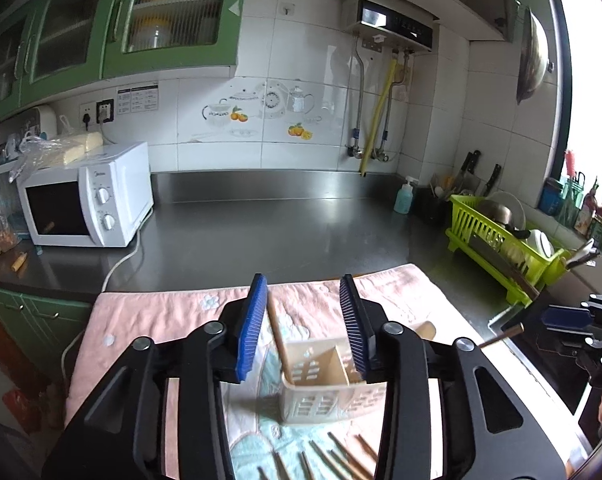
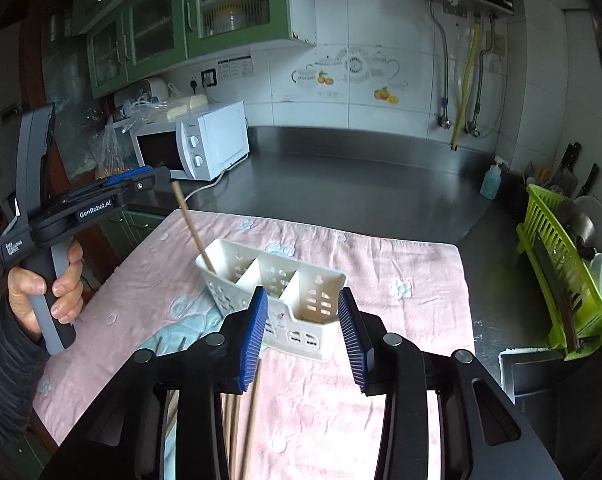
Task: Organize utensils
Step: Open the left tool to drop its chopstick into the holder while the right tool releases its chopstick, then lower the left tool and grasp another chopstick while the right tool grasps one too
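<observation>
At nine o'clock in my right wrist view, a hand [image 2: 47, 288] holds my left gripper [image 2: 157, 174]; seen edge-on there, its jaws are unclear, but its own camera shows the left gripper [image 1: 304, 322] spread, nothing between the pads. A microwave [image 1: 87, 196] sits at ten o'clock on the steel surface [image 1: 285, 224]. At centre, a pink cloth [image 2: 381, 272] carries the white caddy [image 2: 273, 292], three compartments in a row. One chopstick [image 2: 191, 226] stands tilted in its leftmost compartment, top leaning toward eleven o'clock. My right gripper [image 2: 303, 336] is spread too, pads apart just before the caddy's near wall, pinching nothing. Loose chopsticks [image 2: 251, 420] lie on the cloth at six o'clock. A green rack [image 2: 561, 280] stands at three o'clock.
</observation>
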### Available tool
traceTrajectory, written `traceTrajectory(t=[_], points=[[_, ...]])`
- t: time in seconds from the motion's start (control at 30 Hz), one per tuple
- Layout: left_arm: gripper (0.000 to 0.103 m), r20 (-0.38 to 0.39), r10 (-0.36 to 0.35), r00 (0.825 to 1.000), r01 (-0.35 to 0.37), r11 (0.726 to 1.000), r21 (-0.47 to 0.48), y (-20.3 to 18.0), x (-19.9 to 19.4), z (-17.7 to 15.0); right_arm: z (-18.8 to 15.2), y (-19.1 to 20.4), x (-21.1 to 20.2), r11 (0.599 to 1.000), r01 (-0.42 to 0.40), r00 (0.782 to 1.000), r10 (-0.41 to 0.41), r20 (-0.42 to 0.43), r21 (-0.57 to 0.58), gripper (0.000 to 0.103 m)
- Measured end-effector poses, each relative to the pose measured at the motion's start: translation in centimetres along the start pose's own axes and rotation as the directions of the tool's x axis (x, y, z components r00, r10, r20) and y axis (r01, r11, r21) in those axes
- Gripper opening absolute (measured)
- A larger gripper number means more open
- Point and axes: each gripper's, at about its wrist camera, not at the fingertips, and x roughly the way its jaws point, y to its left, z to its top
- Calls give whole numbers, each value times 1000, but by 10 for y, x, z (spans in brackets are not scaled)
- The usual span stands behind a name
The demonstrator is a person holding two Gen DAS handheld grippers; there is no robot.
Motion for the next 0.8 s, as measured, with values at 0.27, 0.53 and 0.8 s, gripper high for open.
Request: traceTrajectory(t=[0.27, 0.53, 0.8], points=[[45, -53, 75, 996, -75, 997, 9, 8, -60, -60, -86, 35, -15, 1000, 5, 1000, -5, 9, -18, 37], [45, -183, 149, 972, -156, 988, -21, 13, -89, -156, -161, 52, -10, 998, 29, 999, -28, -22, 50, 37], [39, -324, 166, 931, -225, 962, -156, 17, -93, -236, -203, 67, 2, 997, 47, 998, -44, -54, 63, 37]])
